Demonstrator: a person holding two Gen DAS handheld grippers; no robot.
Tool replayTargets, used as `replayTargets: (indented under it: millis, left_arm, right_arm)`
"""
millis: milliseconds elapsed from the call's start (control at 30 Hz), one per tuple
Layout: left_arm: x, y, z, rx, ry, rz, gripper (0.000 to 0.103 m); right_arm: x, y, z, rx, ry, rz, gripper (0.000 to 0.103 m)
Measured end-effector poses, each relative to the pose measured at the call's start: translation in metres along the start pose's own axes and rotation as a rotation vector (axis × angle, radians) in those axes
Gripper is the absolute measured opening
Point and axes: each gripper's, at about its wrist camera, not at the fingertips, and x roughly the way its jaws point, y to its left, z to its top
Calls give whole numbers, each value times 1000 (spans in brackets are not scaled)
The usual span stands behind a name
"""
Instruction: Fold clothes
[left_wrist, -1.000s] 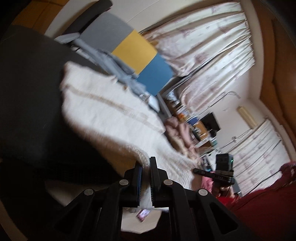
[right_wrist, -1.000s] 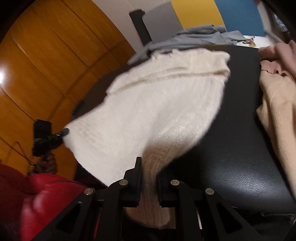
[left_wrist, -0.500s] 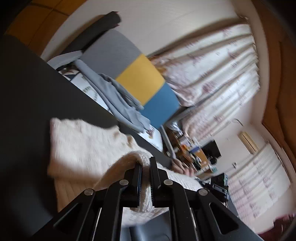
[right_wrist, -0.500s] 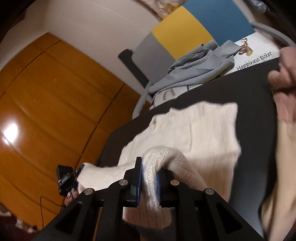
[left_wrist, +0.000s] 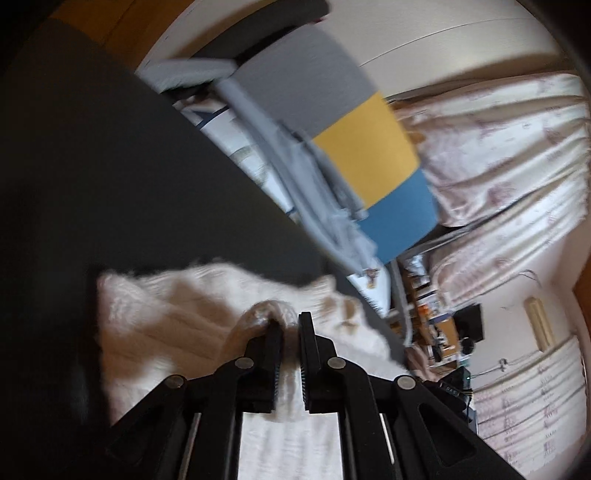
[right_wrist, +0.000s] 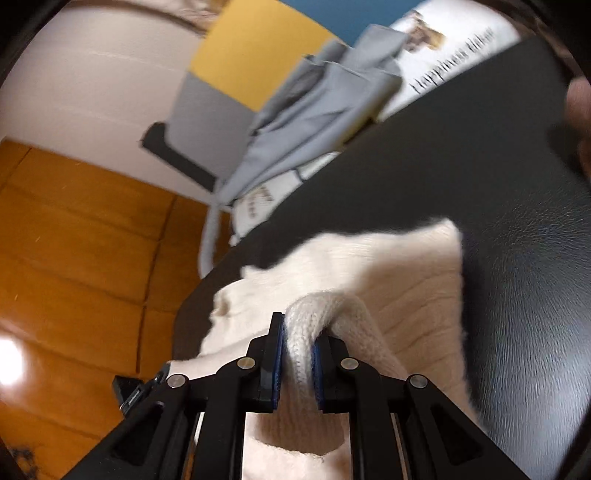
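A cream knit sweater (left_wrist: 166, 317) lies on a black leather surface (left_wrist: 110, 177). My left gripper (left_wrist: 290, 325) is shut on a rolled edge of the sweater, which bulges over its left finger. In the right wrist view the same sweater (right_wrist: 399, 280) lies on the black surface (right_wrist: 498, 177). My right gripper (right_wrist: 297, 328) is shut on a thick fold of the sweater held between its blue pads. The left gripper (right_wrist: 129, 391) shows at the lower left of that view.
A grey garment (left_wrist: 314, 192) (right_wrist: 321, 110) lies at the surface's far edge before a grey, yellow and blue panel (left_wrist: 365, 147). Curtains (left_wrist: 498, 147) hang at the right. An orange wooden wall (right_wrist: 74, 258) is at the left. A pinkish garment (right_wrist: 580, 110) lies at the right edge.
Both grippers moved forward and down over the surface with the sweater's edge, so the sweater now lies doubled over itself. The views are blurred from motion.
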Motion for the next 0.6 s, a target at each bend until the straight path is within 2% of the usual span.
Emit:
replayTargets:
  millis: [67, 133, 167, 200, 267, 300, 367, 433, 500, 600]
  left_arm:
    - [9, 10, 3, -45, 26, 28, 11]
    - [10, 22, 4, -117, 13, 0, 11]
    - [6, 27, 3, -145, -14, -12, 15]
    - [1, 30, 3, -161, -46, -4, 17]
    - [-11, 32, 2, -170, -106, 12, 17]
    - [-15, 30, 0, -164, -127, 17, 18]
    - [-15, 19, -6, -104, -115, 33, 21]
    - [-14, 8, -13, -41, -99, 54, 22]
    - [-2, -7, -16, 63, -41, 129, 23]
    - [19, -26, -18, 225, 7, 265, 23]
  right_arm:
    - [9, -12, 7, 49, -11, 15, 20]
    - [15, -23, 13, 103, -30, 66, 30]
    - [11, -25, 13, 124, -53, 98, 43]
    - [5, -25, 13, 131, -87, 129, 61]
    - [-11, -21, 9, 106, -164, 141, 74]
    - [-17, -16, 9, 65, -181, 127, 74]
    - [-26, -5, 8, -21, -191, 80, 74]
    - [-29, 12, 2, -163, -179, -21, 74]
    - [-27, 30, -8, -323, -163, -131, 74]
    - [-14, 50, -14, -497, -111, -236, 74]
